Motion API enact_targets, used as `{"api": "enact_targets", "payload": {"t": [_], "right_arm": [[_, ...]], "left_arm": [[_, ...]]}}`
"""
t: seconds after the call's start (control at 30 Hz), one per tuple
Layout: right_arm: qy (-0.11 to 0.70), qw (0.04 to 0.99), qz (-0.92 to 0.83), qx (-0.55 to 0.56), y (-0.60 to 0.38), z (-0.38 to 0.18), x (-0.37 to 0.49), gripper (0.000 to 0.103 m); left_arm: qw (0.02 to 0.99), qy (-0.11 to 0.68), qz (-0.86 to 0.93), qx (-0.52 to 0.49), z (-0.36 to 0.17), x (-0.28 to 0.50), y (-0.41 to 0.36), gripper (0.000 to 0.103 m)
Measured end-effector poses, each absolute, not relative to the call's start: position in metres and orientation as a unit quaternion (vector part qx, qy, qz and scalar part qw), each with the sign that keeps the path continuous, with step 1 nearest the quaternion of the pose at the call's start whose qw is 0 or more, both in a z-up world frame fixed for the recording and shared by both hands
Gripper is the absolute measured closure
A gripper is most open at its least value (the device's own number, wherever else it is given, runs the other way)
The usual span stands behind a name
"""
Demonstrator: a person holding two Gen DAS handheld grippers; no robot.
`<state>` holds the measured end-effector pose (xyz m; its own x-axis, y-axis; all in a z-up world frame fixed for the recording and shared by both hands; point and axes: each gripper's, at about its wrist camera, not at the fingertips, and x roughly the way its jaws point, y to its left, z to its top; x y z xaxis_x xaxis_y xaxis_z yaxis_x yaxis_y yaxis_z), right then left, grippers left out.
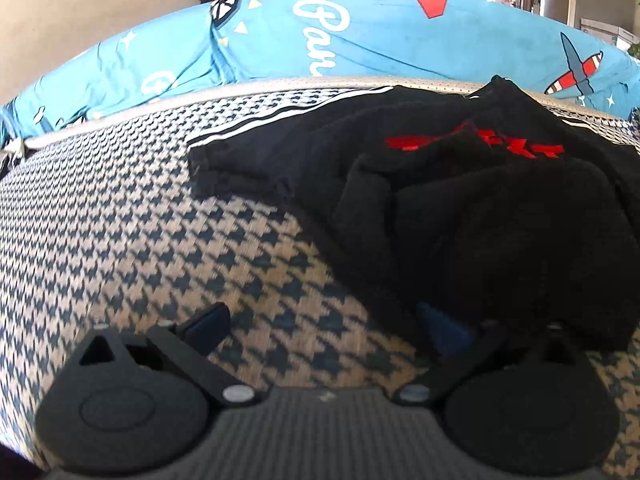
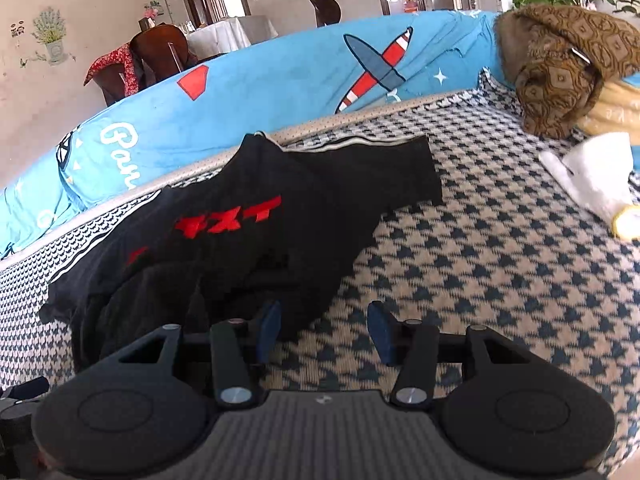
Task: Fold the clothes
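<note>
Houndstooth sofa cover [image 2: 500,248] carries the black T-shirt [image 2: 248,216], crumpled near the far edge; left tongs [image 1: 324,326] and right tongs [image 2: 324,330] gape empty at its near hem, likely to spread it

A black shirt [image 2: 248,236] with red marks is seen crumpled on a checked cover [image 2: 500,264].
The right gripper [image 2: 325,330] is held open at the bottom middle, with its left finger against the shirt's edge.

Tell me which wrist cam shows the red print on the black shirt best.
Right wrist: the red print lies flat and sharp on the black shirt. In the left wrist view, the print is blurred and broken up by folds.
</note>
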<state>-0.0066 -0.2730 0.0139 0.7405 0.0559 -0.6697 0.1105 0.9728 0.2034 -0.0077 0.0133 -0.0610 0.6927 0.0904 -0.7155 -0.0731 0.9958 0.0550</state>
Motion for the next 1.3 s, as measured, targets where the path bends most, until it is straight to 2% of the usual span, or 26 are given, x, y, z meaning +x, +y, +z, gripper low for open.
{"api": "enact_targets", "payload": {"t": [0.6, 1.07, 1.13, 1.2, 1.3], "right_arm": [[0.332, 0.933, 0.029, 0.134, -0.272, 0.010, -0.057, 0.055], [0.344, 0.920, 0.108, 0.154, -0.230, -0.004, -0.037, 0.056], [0.349, 0.919, 0.108, 0.151, -0.224, -0.009, -0.032, 0.063], [0.351, 0.917, 0.113, 0.154, -0.220, -0.012, -0.029, 0.080], [0.337, 0.924, 0.120, 0.134, -0.213, -0.009, -0.033, 0.090]], "left_arm": [[0.916, 0.397, 0.056, -0.005, -0.058, -0.050, 0.032, 0.000], [0.916, 0.398, 0.060, -0.004, -0.057, -0.055, 0.034, 0.000], [0.916, 0.397, 0.061, -0.003, -0.057, -0.055, 0.034, 0.000], [0.916, 0.397, 0.061, 0.000, -0.057, -0.056, 0.034, 0.000], [0.916, 0.395, 0.067, 0.007, -0.056, -0.057, 0.035, 0.000]]}}
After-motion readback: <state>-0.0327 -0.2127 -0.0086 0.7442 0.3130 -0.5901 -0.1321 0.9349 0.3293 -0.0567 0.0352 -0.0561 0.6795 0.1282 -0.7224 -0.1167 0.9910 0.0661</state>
